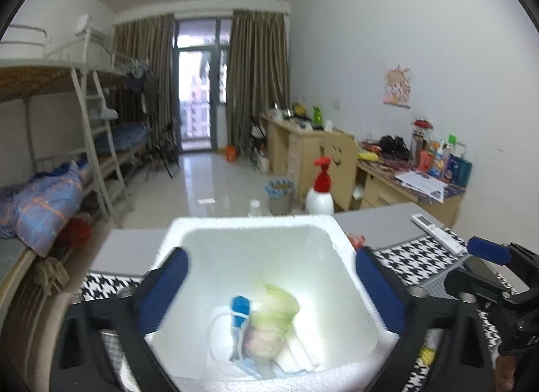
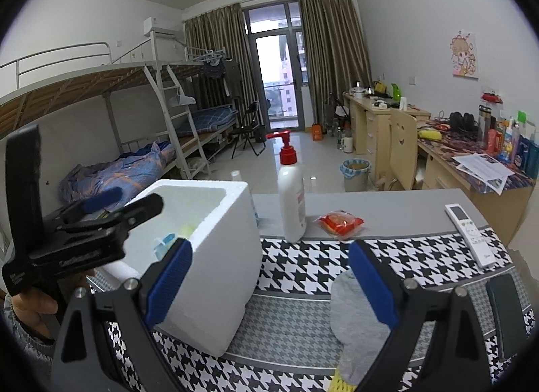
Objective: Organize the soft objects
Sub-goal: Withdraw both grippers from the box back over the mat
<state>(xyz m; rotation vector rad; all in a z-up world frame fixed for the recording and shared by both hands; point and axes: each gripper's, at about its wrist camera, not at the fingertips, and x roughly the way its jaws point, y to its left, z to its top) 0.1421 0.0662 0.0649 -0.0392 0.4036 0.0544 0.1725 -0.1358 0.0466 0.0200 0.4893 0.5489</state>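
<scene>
Just below-right of the R claw (image 2: 269, 285), jaws wide & empty, grey sock (image 2: 357, 324) lies long axis toward camera; L claw (image 1: 269, 294), also wide, over foam box (image 1: 256, 223).

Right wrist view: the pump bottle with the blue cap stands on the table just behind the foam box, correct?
Not quite: the pump bottle has a red cap, not blue. The right wrist view shows it standing on the table just behind the foam box.
</scene>
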